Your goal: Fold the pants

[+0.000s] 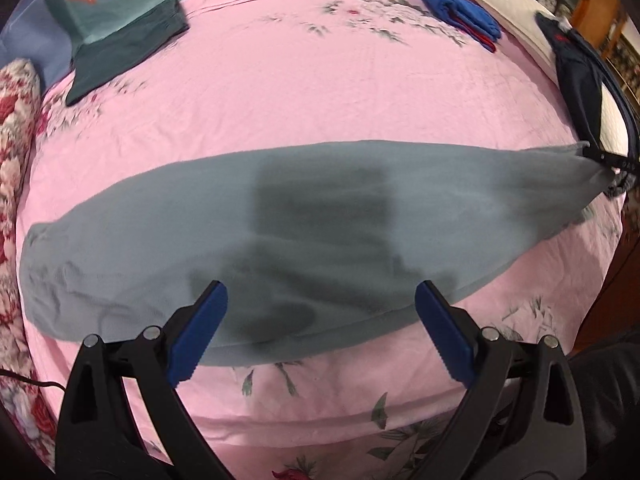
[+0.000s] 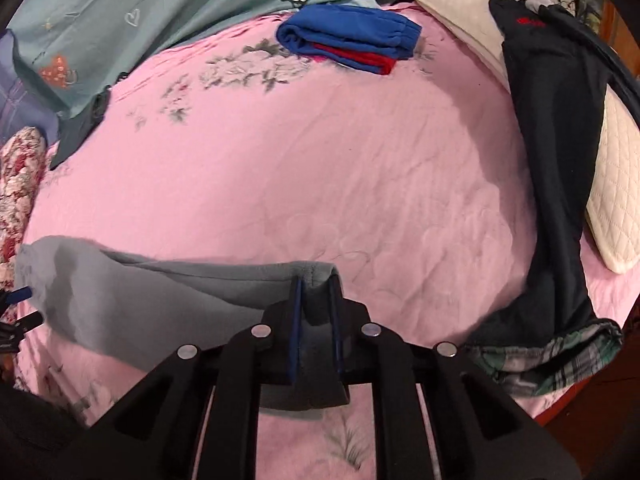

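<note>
We judge the grey fleece pants point(image 1: 280, 232) soft, light and limp on the bed point(image 1: 320, 100); our right hand-held gripper point(image 2: 316, 320) pinches one end hem, the left hand-held gripper point(image 1: 320, 320) hovers wide above the near edge.

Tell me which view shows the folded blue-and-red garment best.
The right wrist view: the folded blue-and-red garment lies whole and sharp on the pink bedsheet, with its red layer visible under the blue. The left wrist view shows it only small, blurred and stretched near the top edge.
</note>
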### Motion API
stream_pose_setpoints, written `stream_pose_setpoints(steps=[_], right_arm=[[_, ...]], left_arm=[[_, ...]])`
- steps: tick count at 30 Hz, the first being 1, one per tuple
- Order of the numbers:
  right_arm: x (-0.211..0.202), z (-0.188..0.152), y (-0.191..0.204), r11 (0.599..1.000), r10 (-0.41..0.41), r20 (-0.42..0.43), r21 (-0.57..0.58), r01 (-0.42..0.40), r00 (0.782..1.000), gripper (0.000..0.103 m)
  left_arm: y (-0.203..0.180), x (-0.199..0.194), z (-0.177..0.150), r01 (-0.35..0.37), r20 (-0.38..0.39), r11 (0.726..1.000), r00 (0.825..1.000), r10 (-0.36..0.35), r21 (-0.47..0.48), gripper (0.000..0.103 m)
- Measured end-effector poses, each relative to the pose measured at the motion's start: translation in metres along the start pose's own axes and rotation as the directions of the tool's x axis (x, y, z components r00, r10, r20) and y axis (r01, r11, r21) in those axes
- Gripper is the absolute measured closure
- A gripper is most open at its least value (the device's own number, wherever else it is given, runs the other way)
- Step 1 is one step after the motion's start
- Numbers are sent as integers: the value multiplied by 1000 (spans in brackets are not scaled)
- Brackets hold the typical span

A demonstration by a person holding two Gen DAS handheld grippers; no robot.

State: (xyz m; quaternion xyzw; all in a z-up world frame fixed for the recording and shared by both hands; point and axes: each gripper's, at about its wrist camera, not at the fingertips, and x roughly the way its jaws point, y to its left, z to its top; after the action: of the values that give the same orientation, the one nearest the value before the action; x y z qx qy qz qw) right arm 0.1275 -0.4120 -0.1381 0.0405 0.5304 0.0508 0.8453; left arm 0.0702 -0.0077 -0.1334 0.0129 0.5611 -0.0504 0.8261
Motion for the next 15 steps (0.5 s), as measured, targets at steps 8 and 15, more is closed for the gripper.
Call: stream_pose_setpoints(steps=[8, 15], right_arm=[[-17, -24, -32, 989, 30, -29, 142, -26, 999, 75], [-23, -50, -2, 970, 216, 15, 114, -216, 976, 75]], left_arm=[[6, 10, -4, -20, -42, 999, 999, 19, -30, 7], [20, 46, -7, -46, -127, 998, 991, 38, -53, 4]])
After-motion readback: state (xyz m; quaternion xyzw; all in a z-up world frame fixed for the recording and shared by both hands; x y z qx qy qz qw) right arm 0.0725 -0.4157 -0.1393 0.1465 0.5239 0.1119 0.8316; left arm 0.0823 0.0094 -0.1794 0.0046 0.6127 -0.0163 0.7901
